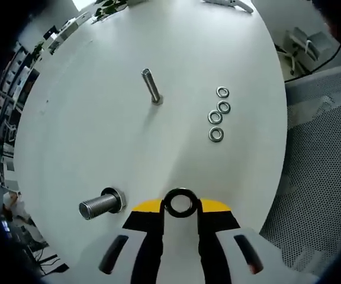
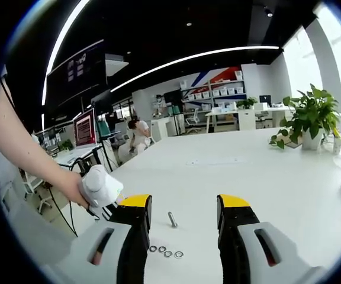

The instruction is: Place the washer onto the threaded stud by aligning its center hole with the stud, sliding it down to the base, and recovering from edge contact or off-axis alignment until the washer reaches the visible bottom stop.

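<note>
My left gripper is shut on a dark metal washer, held flat between its yellow-tipped jaws just above the white table. To its left a thick threaded stud with a hex base juts toward the camera. A thinner stud stands farther off, near the table's middle. My right gripper hangs open and empty above the table, well back from the thin stud. In the right gripper view a hand holds the left gripper's white body at the left.
Several loose washers lie in a row right of the thin stud, and they appear again as washers between my right jaws. A potted plant stands at the table's far right. A perforated grey floor lies beyond the table edge.
</note>
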